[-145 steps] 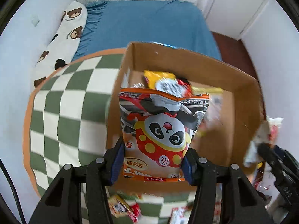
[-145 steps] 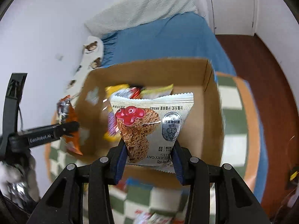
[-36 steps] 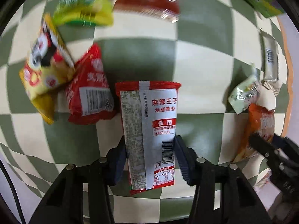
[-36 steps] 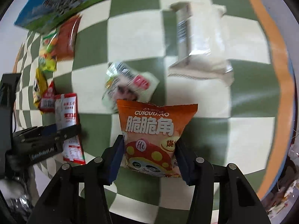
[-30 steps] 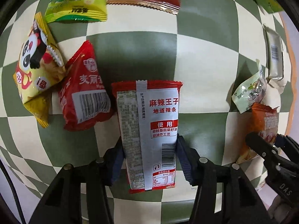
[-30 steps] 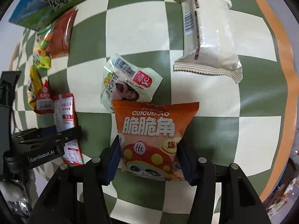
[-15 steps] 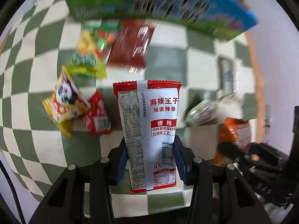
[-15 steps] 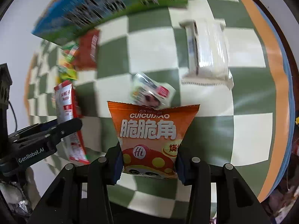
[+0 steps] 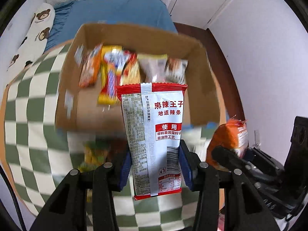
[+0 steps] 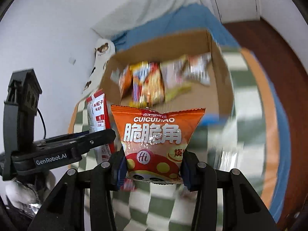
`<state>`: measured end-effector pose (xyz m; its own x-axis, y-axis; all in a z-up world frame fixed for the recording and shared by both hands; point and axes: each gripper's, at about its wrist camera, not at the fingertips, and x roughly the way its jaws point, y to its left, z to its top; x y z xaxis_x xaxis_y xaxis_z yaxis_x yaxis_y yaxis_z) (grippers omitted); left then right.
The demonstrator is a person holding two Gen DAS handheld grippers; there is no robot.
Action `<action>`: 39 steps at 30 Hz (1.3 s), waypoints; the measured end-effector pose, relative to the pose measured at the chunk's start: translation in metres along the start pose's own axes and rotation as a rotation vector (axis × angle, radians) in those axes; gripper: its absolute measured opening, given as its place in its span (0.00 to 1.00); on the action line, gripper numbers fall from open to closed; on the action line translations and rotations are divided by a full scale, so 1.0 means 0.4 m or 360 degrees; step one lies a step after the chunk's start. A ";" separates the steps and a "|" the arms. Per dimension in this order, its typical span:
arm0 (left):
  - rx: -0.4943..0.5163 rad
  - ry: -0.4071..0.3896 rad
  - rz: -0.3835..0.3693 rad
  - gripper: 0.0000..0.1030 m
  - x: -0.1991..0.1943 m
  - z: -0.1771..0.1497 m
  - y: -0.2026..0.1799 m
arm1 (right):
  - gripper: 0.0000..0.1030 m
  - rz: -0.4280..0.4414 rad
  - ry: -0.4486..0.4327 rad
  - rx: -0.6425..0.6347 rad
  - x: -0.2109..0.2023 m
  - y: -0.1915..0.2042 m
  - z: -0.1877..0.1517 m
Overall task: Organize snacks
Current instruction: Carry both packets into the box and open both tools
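Left wrist view: the left gripper [image 9: 155, 170] was clamped on the red-and-white packet [image 9: 154, 134] at lower center, the cardboard box [image 9: 200, 88] above already holding several snacks. Right wrist view: the right gripper [image 10: 153, 170] pinched the orange bag [image 10: 156, 140]. Partway done, I'd guess; both weren't boxed yet.

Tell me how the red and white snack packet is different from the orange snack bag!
The red and white packet is tall and narrow; the orange bag is wider and puffier. The red and white packet shows its back, with a barcode and small print; the orange bag shows its front, with big white letters. The left tongs hold the packet; the right tongs hold the bag. Both stand upright, gripped near the bottom, facing the cardboard box.
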<state>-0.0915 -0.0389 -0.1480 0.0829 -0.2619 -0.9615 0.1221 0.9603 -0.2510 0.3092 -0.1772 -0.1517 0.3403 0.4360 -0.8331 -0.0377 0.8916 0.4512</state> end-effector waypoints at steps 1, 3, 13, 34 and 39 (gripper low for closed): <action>0.0010 0.0027 -0.0005 0.41 0.013 0.038 -0.002 | 0.47 -0.0025 -0.0008 -0.0020 0.007 0.002 0.036; -0.0011 0.0066 -0.0002 0.41 0.058 0.117 -0.009 | 0.47 -0.0077 -0.0001 -0.0053 0.042 0.007 0.096; -0.0063 0.0314 0.0054 0.41 0.289 0.271 0.007 | 0.47 -0.0227 0.0217 -0.0043 0.235 -0.078 0.212; -0.0084 0.0334 0.0193 0.82 0.364 0.271 0.040 | 0.91 -0.0334 0.0426 -0.0012 0.352 -0.139 0.189; -0.0033 0.0209 0.0268 0.82 0.316 0.239 0.031 | 0.92 -0.0362 0.0340 -0.0017 0.319 -0.126 0.188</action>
<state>0.0151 -0.0693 -0.2620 -0.0292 -0.0842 -0.9960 0.0966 0.9915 -0.0867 0.4250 -0.1757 -0.2566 0.1358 0.2400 -0.9612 0.0064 0.9700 0.2431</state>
